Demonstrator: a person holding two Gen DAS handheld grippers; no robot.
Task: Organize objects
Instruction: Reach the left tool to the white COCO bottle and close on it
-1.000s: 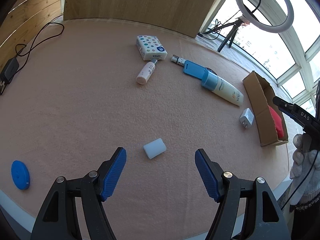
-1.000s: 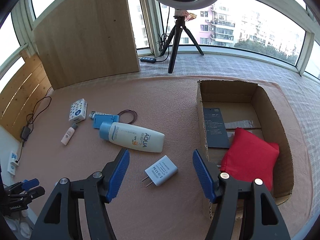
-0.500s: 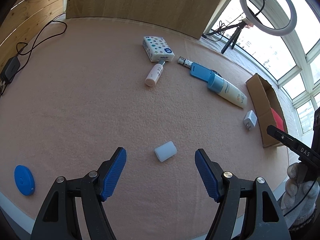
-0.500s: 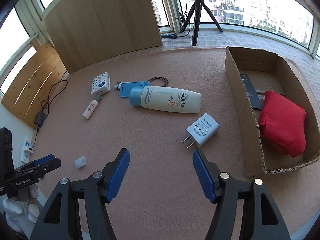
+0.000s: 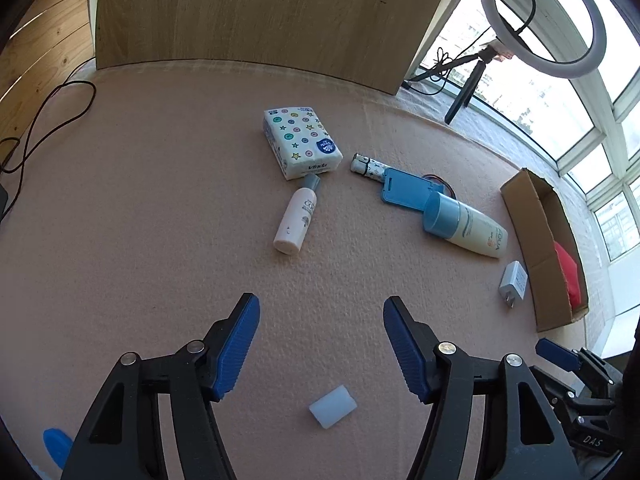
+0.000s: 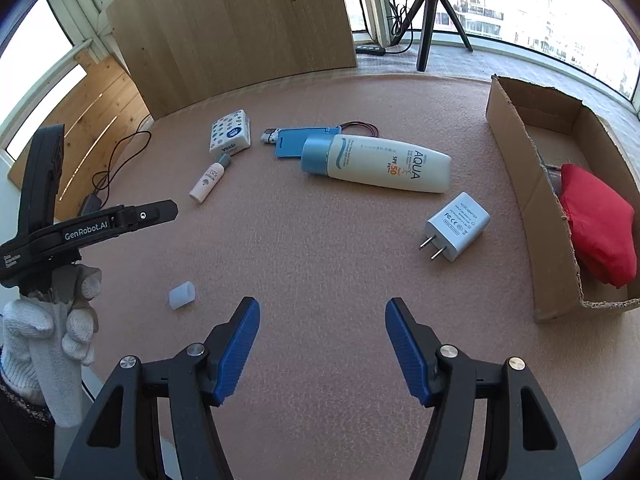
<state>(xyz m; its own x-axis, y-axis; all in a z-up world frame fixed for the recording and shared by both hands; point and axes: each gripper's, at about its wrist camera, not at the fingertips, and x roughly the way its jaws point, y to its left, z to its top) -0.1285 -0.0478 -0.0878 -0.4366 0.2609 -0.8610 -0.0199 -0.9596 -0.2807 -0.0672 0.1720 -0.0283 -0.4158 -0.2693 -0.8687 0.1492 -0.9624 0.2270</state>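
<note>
Loose items lie on a pink felt surface: a white cap (image 5: 333, 405) (image 6: 182, 295), a small white bottle (image 5: 296, 218) (image 6: 208, 181), a dotted tissue pack (image 5: 301, 141) (image 6: 231, 132), a blue card holder (image 5: 408, 190) (image 6: 301, 140), a sunscreen tube (image 5: 466, 225) (image 6: 378, 162) and a white charger (image 5: 513, 283) (image 6: 456, 226). A cardboard box (image 6: 520, 164) (image 5: 536, 220) holds a red pouch (image 6: 598, 222). My left gripper (image 5: 321, 344) hovers open, with the cap just below its fingers. My right gripper (image 6: 322, 346) is open and holds nothing.
A black cable (image 5: 44, 116) and adapter lie at the far left. A wooden board (image 5: 256, 16) stands at the back. A ring light on a tripod (image 5: 540, 20) stands beyond the mat. A blue disc (image 5: 56, 446) sits at the near left edge. A gloved hand (image 6: 52, 328) holds the left gripper.
The left gripper moved forward, so the white cap slid from between its fingers to below them. The right gripper pulled back and turned left, away from the box.
</note>
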